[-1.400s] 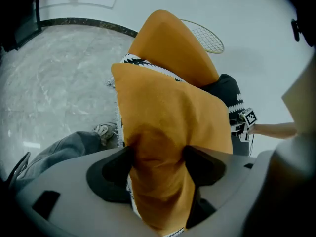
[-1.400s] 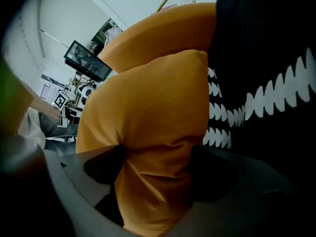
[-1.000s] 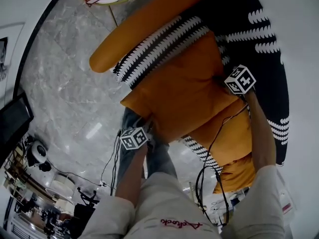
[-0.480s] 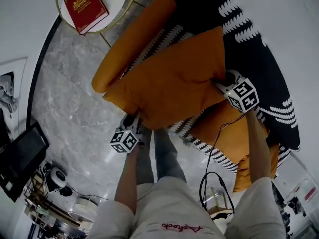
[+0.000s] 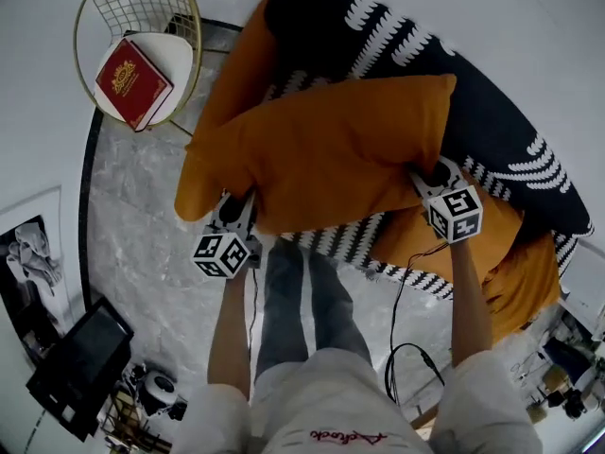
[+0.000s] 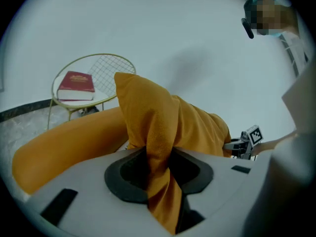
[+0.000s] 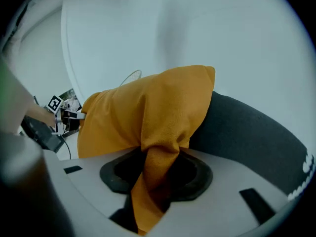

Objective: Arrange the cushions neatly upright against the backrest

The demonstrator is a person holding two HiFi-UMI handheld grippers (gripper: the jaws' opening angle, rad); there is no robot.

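Note:
A large orange cushion (image 5: 336,149) hangs in the air over the sofa, held by two corners. My left gripper (image 5: 238,214) is shut on its lower left corner, and the fabric (image 6: 159,152) is bunched between the jaws. On the lower right corner my right gripper (image 5: 433,176) is shut too, with the cushion (image 7: 158,167) pinched there. The black backrest with white pattern (image 5: 406,45) curves behind the cushion. A second orange cushion (image 5: 444,239) lies on the seat below my right gripper, and a third (image 5: 529,277) lies further right.
The sofa's orange armrest (image 5: 227,102) runs down the left side. A round wire side table (image 5: 132,26) with a red book (image 5: 132,81) stands to its left on the marble floor. The person's legs (image 5: 302,291) stand right at the sofa's front edge.
Both grippers have lifted the orange cushion off the seat and swung it up level in front of the backrest. The left gripper moved left and rolled.

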